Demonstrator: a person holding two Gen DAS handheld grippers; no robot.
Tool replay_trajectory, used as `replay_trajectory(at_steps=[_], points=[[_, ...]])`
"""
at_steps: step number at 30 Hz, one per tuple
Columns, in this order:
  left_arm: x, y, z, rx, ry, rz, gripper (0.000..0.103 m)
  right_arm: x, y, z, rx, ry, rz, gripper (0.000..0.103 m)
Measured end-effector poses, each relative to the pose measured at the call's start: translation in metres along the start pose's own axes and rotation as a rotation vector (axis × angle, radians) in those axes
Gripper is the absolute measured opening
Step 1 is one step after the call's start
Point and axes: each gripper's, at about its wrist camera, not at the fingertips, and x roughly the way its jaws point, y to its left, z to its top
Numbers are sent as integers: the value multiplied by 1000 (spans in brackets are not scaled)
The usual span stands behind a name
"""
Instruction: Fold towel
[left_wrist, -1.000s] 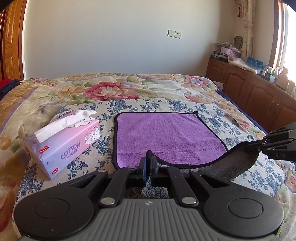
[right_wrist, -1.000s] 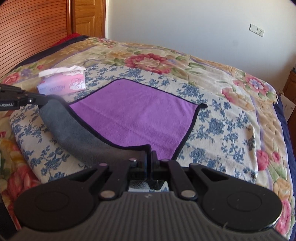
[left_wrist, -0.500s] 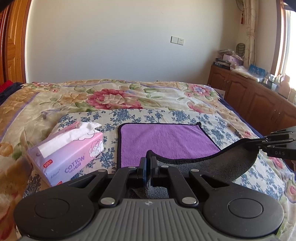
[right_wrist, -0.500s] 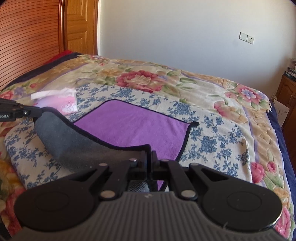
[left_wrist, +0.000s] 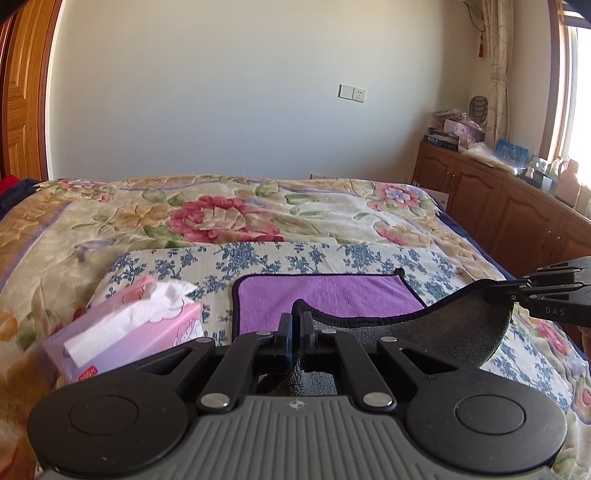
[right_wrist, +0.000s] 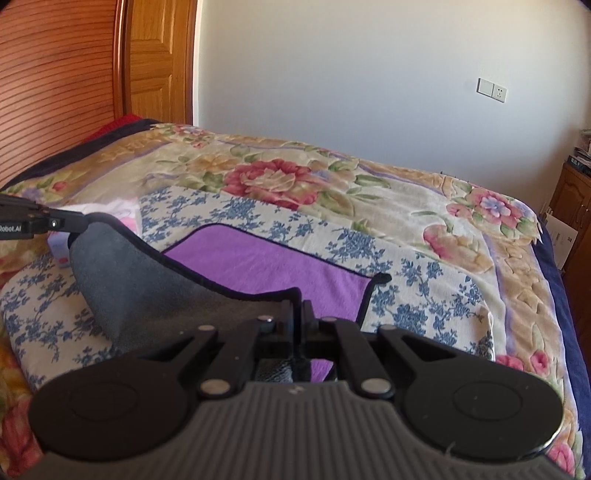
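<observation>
both pairs of jaws are pressed together, each pinching a corner of the towel (left_wrist: 332, 291). at lower centre of the left wrist view, the left gripper (left_wrist: 296, 325) clamps the black-edged hem, and the grey underside of the cloth swoops from there to the right edge of the frame, where the right gripper (left_wrist: 517, 290) holds the other lifted corner. the right wrist view mirrors this: the right gripper (right_wrist: 298, 314) bites the hem at lower centre, and the grey fold sags leftward to the left gripper (right_wrist: 75, 223) at the left edge.

the near edge of the towel hangs raised between the two grippers, while its purple face lies flat further up the frame on a blue-flowered pad (left_wrist: 295, 258), its far corners resting on the pad. that pad lies on a quilt (left_wrist: 221, 218) with large pink blooms.

a pink tissue box (left_wrist: 129, 332) sits at lower left of the left wrist view, just beside the towel's left edge, white tissue poking from its top. a wooden cabinet (left_wrist: 498, 210) runs along the right side, its top cluttered with small items too small to tell apart.
</observation>
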Motion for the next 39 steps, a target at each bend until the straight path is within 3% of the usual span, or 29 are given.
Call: replay_trajectory(at_steps=[39], points=[[57,6,45,34,-45,2,4,45,-31,30,69,-82,-23,4]])
